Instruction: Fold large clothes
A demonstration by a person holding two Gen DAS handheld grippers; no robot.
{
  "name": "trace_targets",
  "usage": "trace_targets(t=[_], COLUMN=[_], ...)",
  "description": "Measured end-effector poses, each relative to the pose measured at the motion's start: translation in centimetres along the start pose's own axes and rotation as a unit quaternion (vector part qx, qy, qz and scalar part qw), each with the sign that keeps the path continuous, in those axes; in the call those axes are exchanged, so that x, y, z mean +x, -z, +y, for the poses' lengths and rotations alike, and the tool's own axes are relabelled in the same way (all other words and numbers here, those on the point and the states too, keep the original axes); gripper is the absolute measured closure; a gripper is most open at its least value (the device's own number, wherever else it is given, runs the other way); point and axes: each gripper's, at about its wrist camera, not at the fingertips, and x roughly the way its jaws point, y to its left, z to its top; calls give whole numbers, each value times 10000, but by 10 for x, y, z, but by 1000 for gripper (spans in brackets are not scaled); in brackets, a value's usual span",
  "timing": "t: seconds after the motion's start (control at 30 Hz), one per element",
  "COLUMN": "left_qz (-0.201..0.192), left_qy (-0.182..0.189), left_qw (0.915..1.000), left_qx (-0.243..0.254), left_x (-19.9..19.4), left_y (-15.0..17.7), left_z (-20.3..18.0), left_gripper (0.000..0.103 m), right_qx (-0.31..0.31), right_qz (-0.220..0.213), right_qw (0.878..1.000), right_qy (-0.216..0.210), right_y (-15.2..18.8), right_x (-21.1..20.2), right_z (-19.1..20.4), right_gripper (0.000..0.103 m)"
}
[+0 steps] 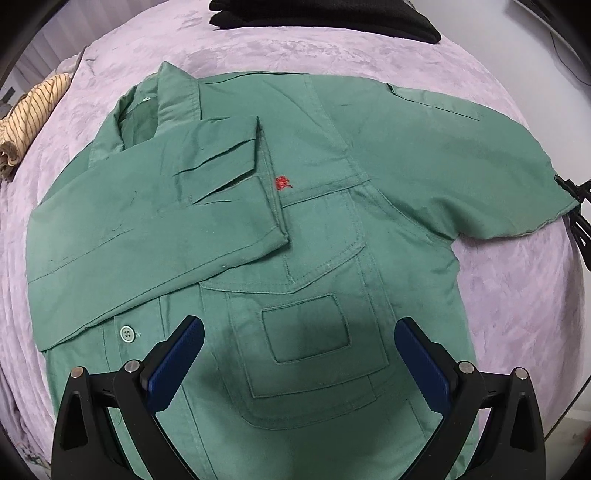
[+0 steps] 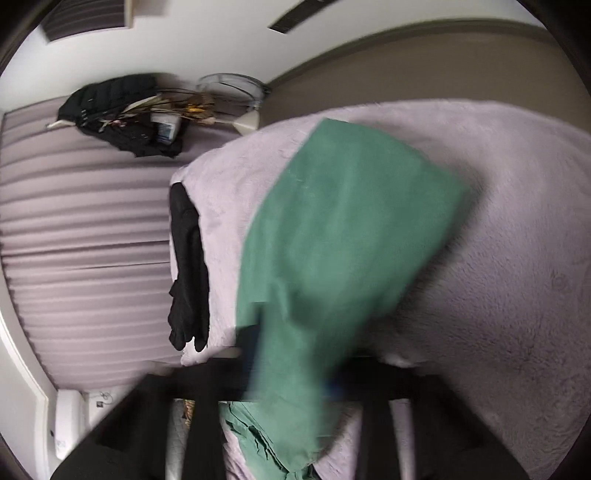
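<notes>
One green jacket (image 1: 258,229) lay front-up on the lilac blanket (image 1: 517,295), one sleeve (image 1: 147,229) folded across its chest. The left gripper (image 1: 299,354) hovered over the chest pocket (image 1: 306,328), fingers spread. The right gripper (image 2: 291,384) pinched the other sleeve (image 2: 332,240). One black garment (image 1: 325,14) and one striped cloth (image 1: 29,118) lay at the edges.

The green matt woven-cotton shirt (image 1: 229,221) is lying on a lilac plush, velvety bed cover (image 1: 517,288). The left claw (image 1: 299,343) is showing ribbed blue rubbery pads (image 1: 177,362) in matt black plastic.

lilac blanket (image 1: 517,295) spread underneath, black clothes (image 1: 332,14) piled at the far edge, striped cloth (image 1: 29,114) bunched off to the side, pleated curtain (image 2: 85,251) seen behind
</notes>
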Motion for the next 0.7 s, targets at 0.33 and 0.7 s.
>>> trace_targets(t=[0.33, 0.7], left_qz=[-373, -772], left_qy=[50, -429], left_qw=[9979, 9856], left_qx=[-530, -1442], left_x=[-13, -18], left_y=[-3, 25], left_z=[84, 223], left_gripper=[0, 0], right_qx=[-1844, -5075], right_qz=[489, 2351], right_qw=[9796, 8290], right_qy=[-639, 63], right_y=[70, 356], right_x=[21, 185], right_z=[116, 216], right_gripper=[98, 98])
